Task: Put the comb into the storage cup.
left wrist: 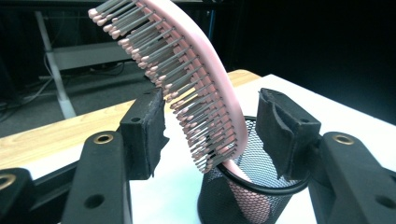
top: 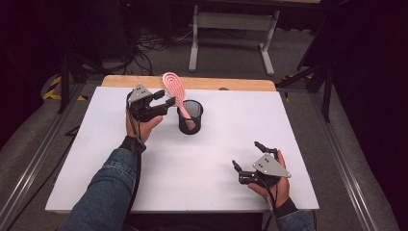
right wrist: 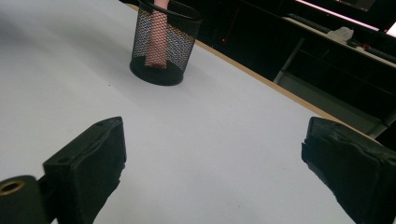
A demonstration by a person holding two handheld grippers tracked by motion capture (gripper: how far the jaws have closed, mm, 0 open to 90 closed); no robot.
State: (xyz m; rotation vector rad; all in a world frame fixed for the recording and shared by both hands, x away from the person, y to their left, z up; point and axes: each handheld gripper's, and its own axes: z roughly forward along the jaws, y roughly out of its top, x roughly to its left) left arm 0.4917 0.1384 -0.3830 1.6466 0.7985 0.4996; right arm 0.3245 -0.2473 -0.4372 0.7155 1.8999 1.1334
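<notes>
Pink hairbrush (left wrist: pixel 205 88): standing handle-down in black mesh cup (top: pixel 190 117), head leaning out over the rim, bristles toward left claw (top: pixel 164 102). Cup: upright, far-centre of white desk (top: pixel 192 163). Left claw: pads parted either side of the brush head, neither pressing on it. Right claw (top: pixel 246 159): near right desk edge, well apart from cup, spread wide, holding nothing.

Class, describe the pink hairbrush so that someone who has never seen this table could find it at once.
Start at the white table top and look toward its far edge, where a black wire-mesh cup stands. The pink plastic hairbrush stands in it handle down, its head leaning out over the rim. It is the one pink thing there, with rows of grey pink-tipped bristles.
</notes>
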